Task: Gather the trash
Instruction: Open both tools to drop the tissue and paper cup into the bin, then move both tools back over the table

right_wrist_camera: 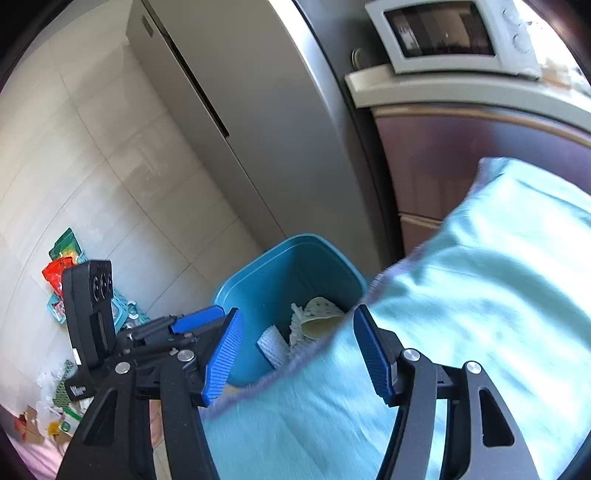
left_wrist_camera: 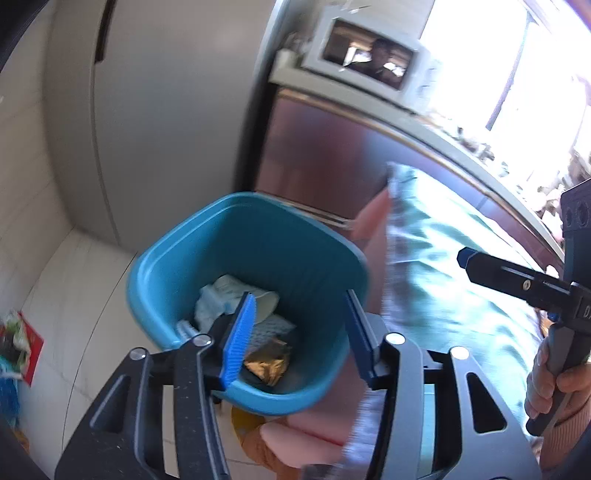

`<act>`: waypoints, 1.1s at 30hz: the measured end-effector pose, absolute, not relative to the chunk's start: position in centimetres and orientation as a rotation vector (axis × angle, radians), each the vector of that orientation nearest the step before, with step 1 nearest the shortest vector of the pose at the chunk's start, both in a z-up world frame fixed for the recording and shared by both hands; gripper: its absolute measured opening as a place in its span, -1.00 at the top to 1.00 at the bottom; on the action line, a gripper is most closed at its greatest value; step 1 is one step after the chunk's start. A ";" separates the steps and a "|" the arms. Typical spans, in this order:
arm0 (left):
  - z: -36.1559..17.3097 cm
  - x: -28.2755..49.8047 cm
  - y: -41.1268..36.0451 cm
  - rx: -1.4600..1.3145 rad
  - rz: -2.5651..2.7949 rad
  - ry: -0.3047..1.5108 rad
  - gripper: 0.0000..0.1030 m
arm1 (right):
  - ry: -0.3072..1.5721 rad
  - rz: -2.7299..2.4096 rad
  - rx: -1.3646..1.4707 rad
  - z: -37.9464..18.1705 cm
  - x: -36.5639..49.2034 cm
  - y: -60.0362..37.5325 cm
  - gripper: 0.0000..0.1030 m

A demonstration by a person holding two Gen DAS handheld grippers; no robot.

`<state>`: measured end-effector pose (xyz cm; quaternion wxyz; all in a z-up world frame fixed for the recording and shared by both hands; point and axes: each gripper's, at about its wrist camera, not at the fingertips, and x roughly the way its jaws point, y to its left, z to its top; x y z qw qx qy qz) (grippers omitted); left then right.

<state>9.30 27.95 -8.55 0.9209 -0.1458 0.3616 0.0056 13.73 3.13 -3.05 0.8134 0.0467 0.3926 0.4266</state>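
One blue bin (left_wrist_camera: 255, 295) stands on the tile floor (right_wrist_camera: 74, 155), mouth up, its far rim close against the fridge (right_wrist_camera: 258, 129) and the brown cabinet (right_wrist_camera: 461, 155). Open floor lies only to its left.

Inside the bin: a crumpled pale wrapper (left_wrist_camera: 218, 299), a paper cup (right_wrist_camera: 321, 317) lying on its side with its mouth toward the near wall, a white ribbed piece (right_wrist_camera: 273, 347), and a gold foil scrap (left_wrist_camera: 269, 363).

Left gripper (left_wrist_camera: 299, 332) hangs over the bin mouth, jaws wide apart, nothing between them. Right gripper (right_wrist_camera: 299, 354) sits just right of the bin, jaws likewise spread and holding nothing.

A teal cloth (right_wrist_camera: 461, 314) crowds the bin's right rim and hides part of it. Loose litter (right_wrist_camera: 62, 266) lies well left on the floor; the count is unclear. One microwave (right_wrist_camera: 454, 33) sits on the counter above.
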 end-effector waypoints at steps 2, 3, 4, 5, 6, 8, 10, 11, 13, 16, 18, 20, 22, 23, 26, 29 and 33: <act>-7.6 9.0 26.4 -0.276 -0.031 0.720 -0.02 | 0.808 0.888 0.103 -2.4 12.9 1.1 -0.21; -7.2 8.8 25.6 -0.266 -0.052 0.711 -0.04 | 0.794 0.874 0.102 -2.2 12.4 0.1 -0.21; -6.8 8.7 24.6 -0.254 -0.082 0.701 -0.06 | 0.780 0.857 0.105 -2.0 11.8 -1.1 -0.21; -6.5 8.6 23.6 -0.244 -0.109 0.695 -0.07 | 0.769 0.840 0.107 -1.8 11.3 -2.2 -0.21; -6.2 8.6 22.6 -0.234 -0.137 0.691 -0.09 | 0.758 0.821 0.106 -1.7 10.8 -3.3 -0.21; -5.7 8.6 20.3 -0.208 -0.189 0.688 -0.09 | 0.739 0.780 0.111 -1.5 9.8 -5.8 -0.22; -5.4 8.6 18.1 -0.186 -0.248 0.686 -0.09 | 0.724 0.731 0.115 -1.5 9.0 -8.1 -0.22; -5.3 8.8 16.8 -0.173 -0.278 0.689 -0.09 | 0.719 0.708 0.117 -1.5 8.7 -9.0 -0.22; -5.2 9.0 14.4 -0.150 -0.330 0.697 -0.09 | 0.712 0.654 0.130 -1.6 8.0 -11.6 -0.22; -4.9 9.3 10.3 -0.115 -0.410 0.704 -0.09 | 0.704 0.578 0.155 -2.0 7.0 -15.2 -0.22; -4.7 9.4 7.9 -0.092 -0.456 0.706 -0.09 | 0.699 0.527 0.180 -2.2 6.3 -18.0 -0.22; -4.5 9.5 5.3 -0.063 -0.495 0.705 -0.09 | 0.690 0.476 0.201 -2.4 6.0 -20.3 -0.22; -4.1 9.7 2.9 -0.036 -0.534 0.703 -0.09 | 0.678 0.422 0.226 -2.6 5.7 -22.6 -0.22; -4.0 9.9 1.8 -0.026 -0.550 0.703 -0.09 | 0.670 0.397 0.242 -2.5 5.5 -24.0 -0.22; -3.4 10.7 -1.4 0.001 -0.600 0.701 -0.10 | 0.649 0.311 0.264 -2.5 5.7 -27.1 -0.22; -3.0 11.6 -4.4 0.033 -0.632 0.700 -0.13 | 0.627 0.237 0.266 -2.3 5.8 -30.2 -0.22; -2.8 13.2 -7.8 0.061 -0.665 0.709 -0.13 | 0.624 0.158 0.264 -2.4 7.0 -33.8 -0.22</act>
